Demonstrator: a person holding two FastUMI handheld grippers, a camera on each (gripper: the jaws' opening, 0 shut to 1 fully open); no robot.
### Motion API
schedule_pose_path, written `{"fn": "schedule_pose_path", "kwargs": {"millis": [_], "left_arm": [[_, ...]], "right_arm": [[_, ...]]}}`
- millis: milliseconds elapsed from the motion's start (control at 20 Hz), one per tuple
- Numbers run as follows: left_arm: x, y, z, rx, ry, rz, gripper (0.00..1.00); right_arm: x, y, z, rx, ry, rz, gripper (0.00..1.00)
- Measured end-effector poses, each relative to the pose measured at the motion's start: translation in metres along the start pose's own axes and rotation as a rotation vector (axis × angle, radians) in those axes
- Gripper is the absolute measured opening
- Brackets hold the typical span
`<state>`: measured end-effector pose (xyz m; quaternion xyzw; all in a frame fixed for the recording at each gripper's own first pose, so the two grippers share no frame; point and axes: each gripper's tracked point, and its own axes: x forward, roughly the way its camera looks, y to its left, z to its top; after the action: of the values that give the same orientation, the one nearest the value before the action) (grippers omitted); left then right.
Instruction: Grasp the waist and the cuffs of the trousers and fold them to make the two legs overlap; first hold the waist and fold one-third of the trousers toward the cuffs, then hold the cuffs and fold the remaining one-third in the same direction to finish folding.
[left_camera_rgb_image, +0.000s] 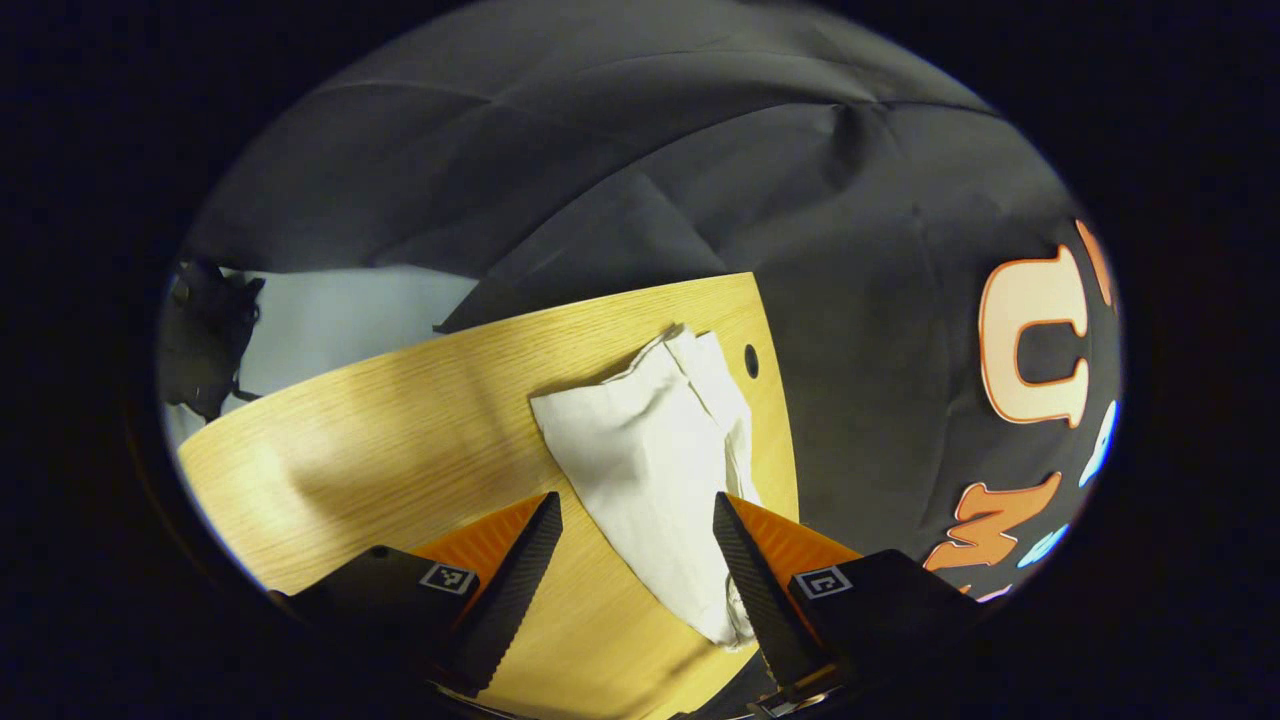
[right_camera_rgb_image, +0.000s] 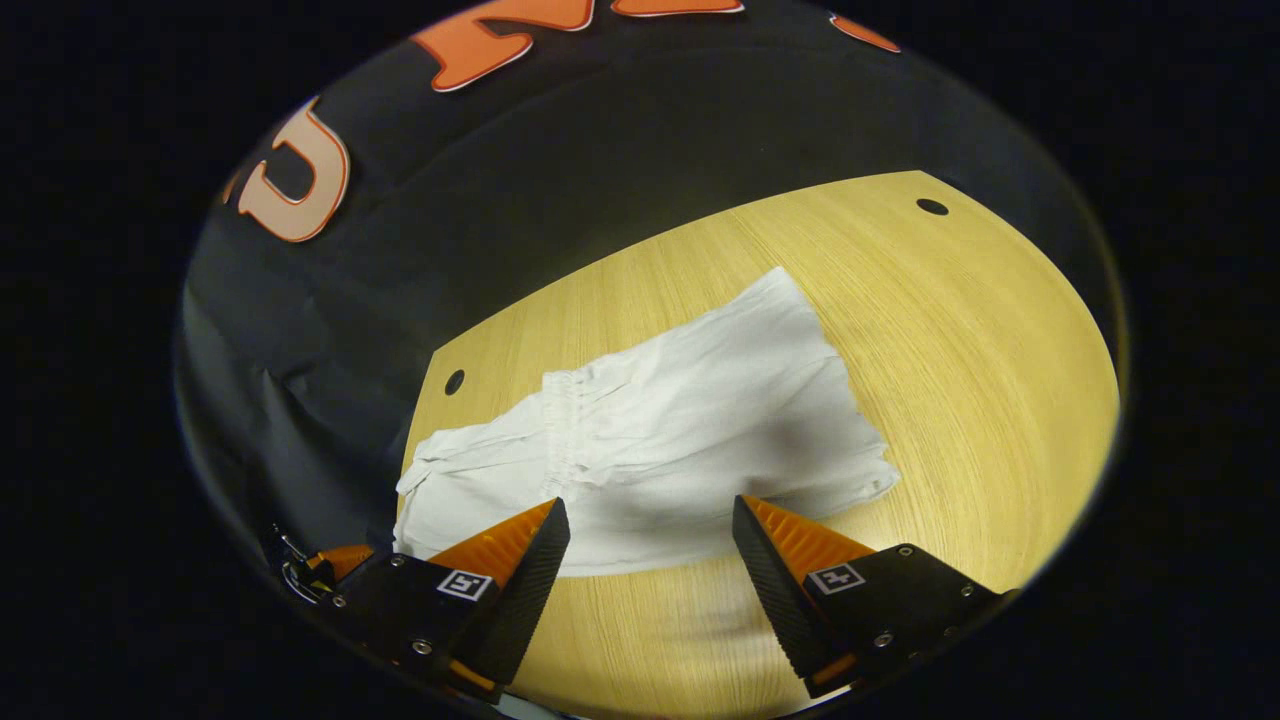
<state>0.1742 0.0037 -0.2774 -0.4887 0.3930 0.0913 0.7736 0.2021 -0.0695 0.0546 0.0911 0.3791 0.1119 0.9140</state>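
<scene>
We see the white trousers (right_camera_rgb_image: 650, 440) lying on the wood counter (right_camera_rgb_image: 980, 380), w/ the stretchy waist band near the middle of the cloth and more cloth bunched toward 9 o'clock, near the counter edge. In the left gripper view the trousers (left_camera_rgb_image: 650, 470) run from 12 o'clock down to 5 o'clock, close to the counter's (left_camera_rgb_image: 380, 450) right edge.

Our right gripper (right_camera_rgb_image: 650, 535) hangs over the near edge of the cloth, fingers wide apart, holding nothing. Our left gripper (left_camera_rgb_image: 637, 535) is the same: fingers apart, cloth showing in the gap btw them. We can't tell if the right finger touches the cloth there.

What could go wrong, we think: the cloth looks thin and has layers, so a pinch may grab just the top layer and the fold comes out messy. The bunched end sits by the edge, so a pull that way might drag it off the counter.
</scene>
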Motion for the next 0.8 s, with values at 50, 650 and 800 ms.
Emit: {"fn": "schedule_pose_path", "kwargs": {"millis": [50, 650, 800], "left_arm": [[0.009, 0.002, 0.000, 0.005, 0.003, 0.011, 0.99], [0.070, -0.024, 0.005, 0.012, 0.032, -0.004, 1.00], [0.086, -0.028, 0.001, 0.060, 0.066, 0.025, 0.83]], "right_arm": [[-0.003, -0.004, 0.001, 0.015, 0.001, -0.001, 0.99], [-0.011, -0.043, 0.012, 0.175, -0.002, -0.004, 0.99], [-0.011, -0.051, 0.009, 0.183, 0.002, -0.015, 0.99]]}}
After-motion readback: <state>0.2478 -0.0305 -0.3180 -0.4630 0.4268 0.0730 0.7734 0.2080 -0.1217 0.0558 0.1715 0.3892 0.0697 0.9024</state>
